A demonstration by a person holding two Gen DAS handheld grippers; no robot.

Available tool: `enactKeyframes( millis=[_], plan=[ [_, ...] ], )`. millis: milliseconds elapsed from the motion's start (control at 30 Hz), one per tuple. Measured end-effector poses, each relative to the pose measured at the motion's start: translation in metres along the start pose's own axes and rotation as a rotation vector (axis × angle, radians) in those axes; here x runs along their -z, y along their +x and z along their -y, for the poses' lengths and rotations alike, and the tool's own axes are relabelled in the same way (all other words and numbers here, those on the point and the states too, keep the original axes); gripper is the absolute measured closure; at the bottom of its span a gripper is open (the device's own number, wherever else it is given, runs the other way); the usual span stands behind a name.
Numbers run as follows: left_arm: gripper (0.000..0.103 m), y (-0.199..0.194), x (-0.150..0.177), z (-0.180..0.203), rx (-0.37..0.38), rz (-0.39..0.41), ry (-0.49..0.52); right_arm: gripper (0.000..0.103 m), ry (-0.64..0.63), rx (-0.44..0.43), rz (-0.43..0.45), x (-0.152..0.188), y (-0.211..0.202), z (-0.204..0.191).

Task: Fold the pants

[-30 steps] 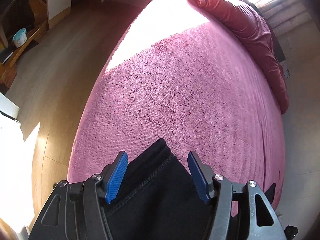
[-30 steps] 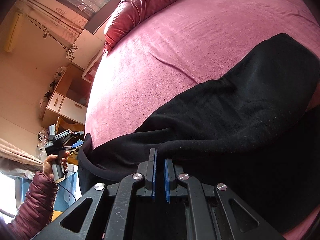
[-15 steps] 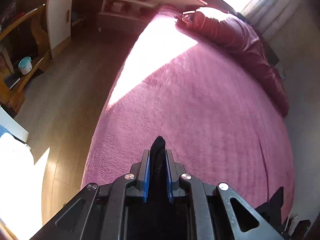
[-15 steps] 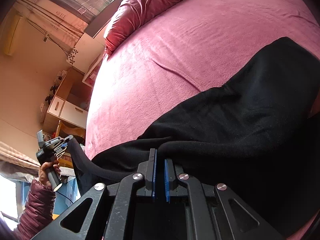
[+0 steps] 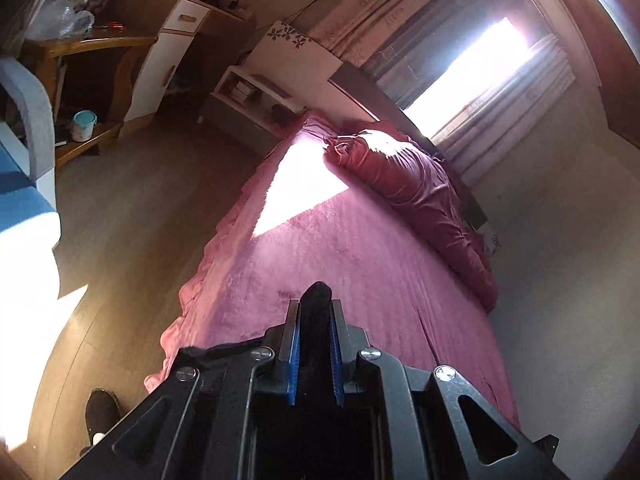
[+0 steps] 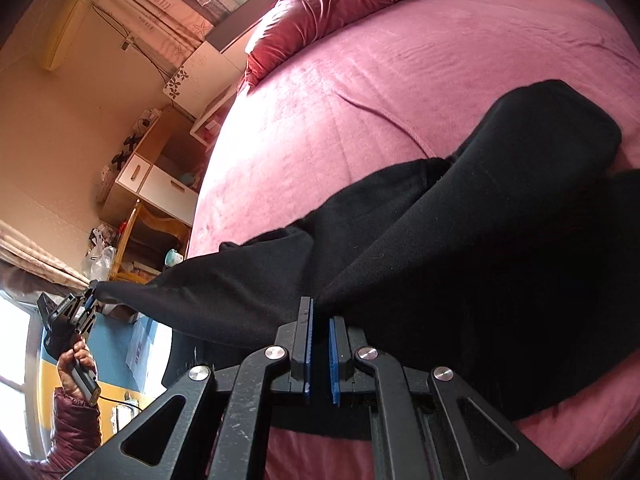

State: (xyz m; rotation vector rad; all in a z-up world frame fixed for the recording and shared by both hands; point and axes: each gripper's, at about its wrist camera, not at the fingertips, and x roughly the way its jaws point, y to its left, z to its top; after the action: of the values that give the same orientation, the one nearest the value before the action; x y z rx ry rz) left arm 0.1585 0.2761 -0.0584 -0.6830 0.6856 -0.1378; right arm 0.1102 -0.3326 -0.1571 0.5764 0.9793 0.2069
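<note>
- Since a second ago, left gripper (image 5: 315, 316) has gone from spread jaws around the cloth to clamped on it, and is lifting well above the bed (image 5: 360, 248); the bed is sitting lower in its view and more of the room is showing.
- Black pants (image 6: 460, 240) are lying mostly on the pink bedspread, far end bunching toward the right side of the bed, near end rising off the surface.
- Left gripper is pinching a folded nub of the pants between its blue pads (image 5: 294, 360); the nub is poking out past the tips. In the right wrist view, the same gripper (image 6: 86, 304) is showing at far left, held in a hand (image 6: 74, 360) with a maroon puffy sleeve, with one corner of the pants stretching taut to it in the air.
- Right gripper (image 6: 319, 320) is nearly closed, a thin slot showing between its pads; black cloth is meeting the tips, but whether the pads are actually biting it I cannot tell.
- Red quilt (image 5: 416, 188) is bunching along the head of the bed.
- Containers: a small teal bucket (image 5: 83, 125) is sitting on the low wooden shelf (image 5: 86, 142); its contents are not visible. A clear plastic bag (image 5: 60, 20) is resting on the wooden desk top; contents unclear.
- White cabinet (image 5: 168, 52) is standing beside the desk, drawers shut.
</note>
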Motion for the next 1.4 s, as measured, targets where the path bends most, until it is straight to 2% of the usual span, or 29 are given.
enactKeyframes(
  millis=[167, 267, 400, 533, 667, 867, 967, 1033, 1100, 1267, 1333, 1400],
  plan=[
    [0.091, -0.018, 0.066, -0.045, -0.057, -0.065, -0.104, 0.096, 0.011, 0.048, -0.069, 0.036, 0.009, 0.018],
    [0.091, -0.010, 0.098, -0.073, -0.124, -0.125, -0.175, 0.097, 0.011, 0.082, -0.104, 0.050, 0.022, 0.029],
    [0.090, 0.000, 0.127, -0.103, -0.171, -0.181, -0.292, 0.097, 0.021, 0.113, -0.129, 0.061, 0.037, 0.041],
    [0.070, -0.003, 0.138, -0.122, -0.159, -0.199, -0.437, 0.097, 0.034, 0.127, -0.133, 0.065, 0.045, 0.046],
    [0.064, -0.020, 0.149, -0.136, -0.146, -0.199, -0.543, 0.096, 0.058, 0.127, -0.140, 0.064, 0.054, 0.053],
    [0.064, -0.027, 0.158, -0.139, -0.175, -0.225, -0.558, 0.092, 0.117, 0.079, -0.140, 0.064, 0.055, 0.063],
    [0.067, -0.024, 0.157, -0.135, -0.204, -0.229, -0.525, 0.092, 0.131, 0.073, -0.138, 0.063, 0.058, 0.064],
    [0.086, -0.021, 0.154, -0.127, -0.220, -0.242, -0.472, 0.095, 0.137, 0.077, -0.134, 0.062, 0.056, 0.063],
    [0.094, -0.023, 0.148, -0.115, -0.248, -0.232, -0.384, 0.096, 0.133, 0.073, -0.127, 0.060, 0.054, 0.060],
    [0.095, -0.018, 0.115, -0.089, -0.163, -0.184, -0.305, 0.096, 0.108, 0.035, -0.073, 0.037, 0.041, 0.045],
    [0.096, -0.018, 0.094, -0.077, -0.119, -0.130, -0.288, 0.096, 0.102, 0.015, -0.018, 0.023, 0.030, 0.036],
    [0.096, -0.022, 0.073, -0.067, -0.042, -0.057, -0.296, 0.096, 0.107, -0.043, 0.056, 0.013, 0.014, 0.028]
  ],
)
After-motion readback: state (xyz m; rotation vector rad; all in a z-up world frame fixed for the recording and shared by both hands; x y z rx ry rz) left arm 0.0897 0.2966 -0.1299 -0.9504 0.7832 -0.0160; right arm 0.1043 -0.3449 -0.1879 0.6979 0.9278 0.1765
